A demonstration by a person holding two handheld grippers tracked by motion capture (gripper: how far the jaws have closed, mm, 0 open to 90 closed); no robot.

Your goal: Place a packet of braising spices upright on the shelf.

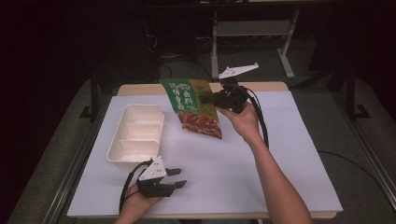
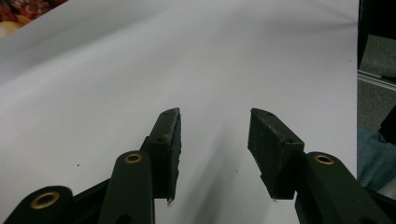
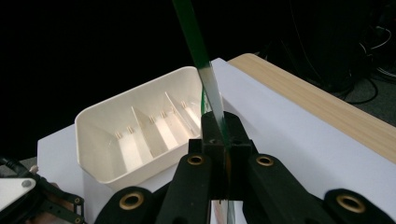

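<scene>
Overhead, in the high view, a desk [image 1: 261, 177] covered by a white sheet is seen, with a strip of bare wood left along its far edge. A green food packet [image 1: 192, 107] is held above the far middle of the desk, pinched at its right edge by the right hand-held gripper [image 1: 211, 99], whose jaws are closed on it; the packet hangs tilted, its lower end printed with a picture of reddish food. A cream divided tray [image 1: 136, 133] is set near the left edge of the desk, just left of the packet and apart from it. The left hand-held gripper [image 1: 180, 178] is held low at the near left corner of the desk, its jaws parted with nothing between them.

In the left gripper view, the two black jaws of the left hand-held gripper [image 2: 214, 135] are seen spread wide over the white sheet, nothing gripped. A corner of the packet [image 2: 14, 11] is caught at the top left.

In the right gripper view, the jaws of the right hand-held gripper [image 3: 218, 135] are clamped on the thin edge of the packet [image 3: 196, 42], which rises edge-on from between them. The tray [image 3: 140, 126] is seen beyond, its inner dividers visible, and the wooden strip of the desk [image 3: 317, 102] runs along the right.
</scene>
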